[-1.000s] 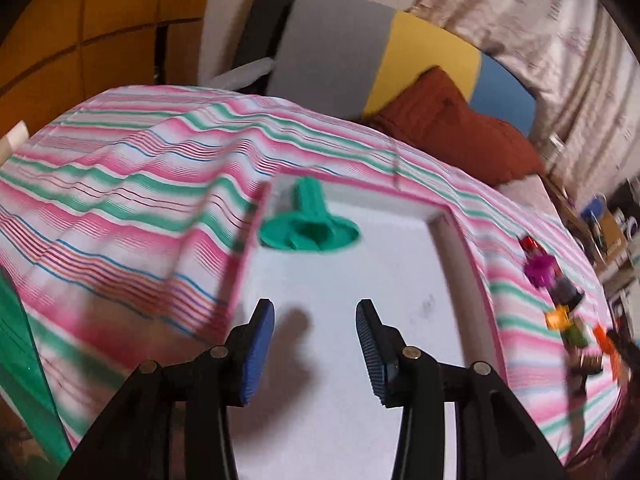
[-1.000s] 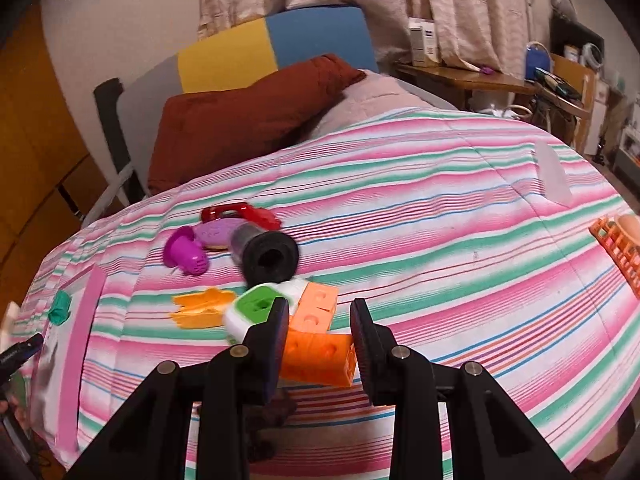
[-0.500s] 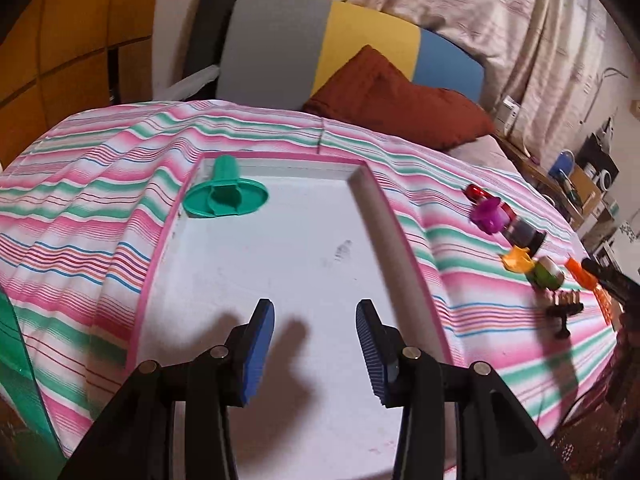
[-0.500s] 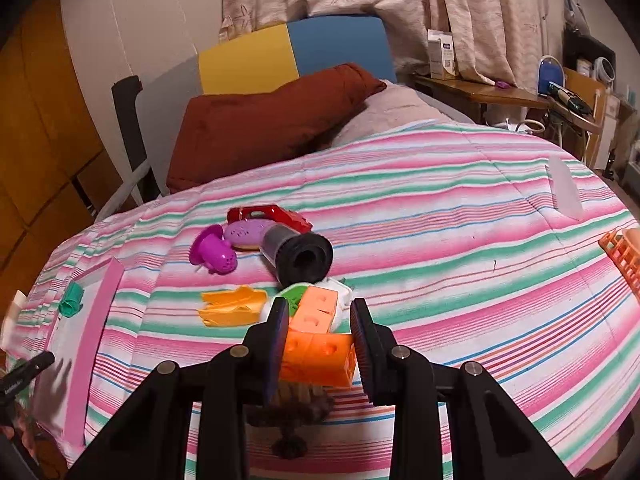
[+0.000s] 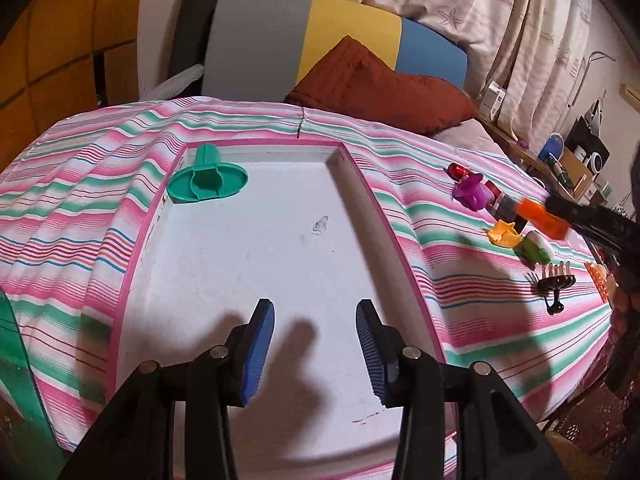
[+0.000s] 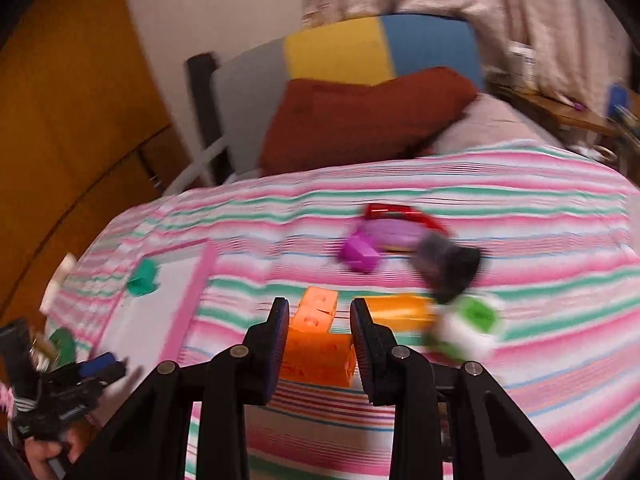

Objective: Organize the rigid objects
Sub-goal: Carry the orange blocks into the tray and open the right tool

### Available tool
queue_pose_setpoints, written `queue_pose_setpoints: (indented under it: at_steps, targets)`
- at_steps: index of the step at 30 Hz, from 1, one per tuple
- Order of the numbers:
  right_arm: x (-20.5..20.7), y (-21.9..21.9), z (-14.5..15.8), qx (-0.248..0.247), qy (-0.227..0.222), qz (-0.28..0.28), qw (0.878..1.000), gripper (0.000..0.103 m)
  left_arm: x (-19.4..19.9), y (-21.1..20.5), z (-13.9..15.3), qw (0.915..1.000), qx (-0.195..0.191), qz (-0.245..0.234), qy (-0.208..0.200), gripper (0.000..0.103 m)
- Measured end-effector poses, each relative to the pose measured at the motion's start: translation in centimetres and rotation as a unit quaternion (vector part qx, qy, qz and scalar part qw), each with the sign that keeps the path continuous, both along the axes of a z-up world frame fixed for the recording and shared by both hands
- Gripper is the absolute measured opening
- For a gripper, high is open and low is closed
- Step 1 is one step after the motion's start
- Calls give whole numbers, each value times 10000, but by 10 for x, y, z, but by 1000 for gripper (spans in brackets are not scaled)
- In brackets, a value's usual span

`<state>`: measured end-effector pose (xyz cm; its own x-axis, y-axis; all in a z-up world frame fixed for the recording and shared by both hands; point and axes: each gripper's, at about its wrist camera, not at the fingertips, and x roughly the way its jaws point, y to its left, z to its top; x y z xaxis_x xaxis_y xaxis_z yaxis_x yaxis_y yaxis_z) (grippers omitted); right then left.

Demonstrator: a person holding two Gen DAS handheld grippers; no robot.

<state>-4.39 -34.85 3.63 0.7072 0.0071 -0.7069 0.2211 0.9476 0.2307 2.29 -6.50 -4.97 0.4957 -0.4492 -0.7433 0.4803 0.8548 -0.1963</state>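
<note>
My right gripper is shut on an orange block piece and holds it above the striped bed; it also shows in the left wrist view. My left gripper is open and empty over the near end of the white tray with a pink rim. A green plastic piece lies in the tray's far left corner. Loose toys lie on the bed to the right: a purple piece, a yellow-orange piece, a green-and-white cube and a black comb.
A red piece, a dark cylinder and an orange piece lie ahead of the right gripper, blurred. A brown pillow and a colour-block headboard stand at the bed's far end. An orange basket sits at the right edge.
My right gripper has lifted the orange block piece off the pile and swung left toward the tray. My left gripper has turned right and drawn back over the tray, still open.
</note>
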Motion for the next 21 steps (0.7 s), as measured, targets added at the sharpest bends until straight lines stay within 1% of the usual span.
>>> queue_pose_setpoints:
  at_steps: [6, 9, 12, 16, 21]
  targets:
    - [58, 74, -8, 72, 123, 934, 9955, 32, -1, 12, -1, 9999, 41, 91, -28, 43]
    - [86, 100, -13, 192, 157, 1194, 9925, 32, -1, 21, 0, 9999, 2, 140, -33, 43]
    - [119, 121, -19, 218, 250, 1375, 9899, 32, -1, 27, 1, 9998, 7, 203, -62, 43]
    - [159, 148, -35, 12, 505, 1578, 9862, 32, 1, 36, 0, 9995, -3, 297, -54, 43]
    - [202, 163, -54, -162, 829, 1614, 9833, 32, 4, 48, 1, 9990, -25, 451, -9, 43]
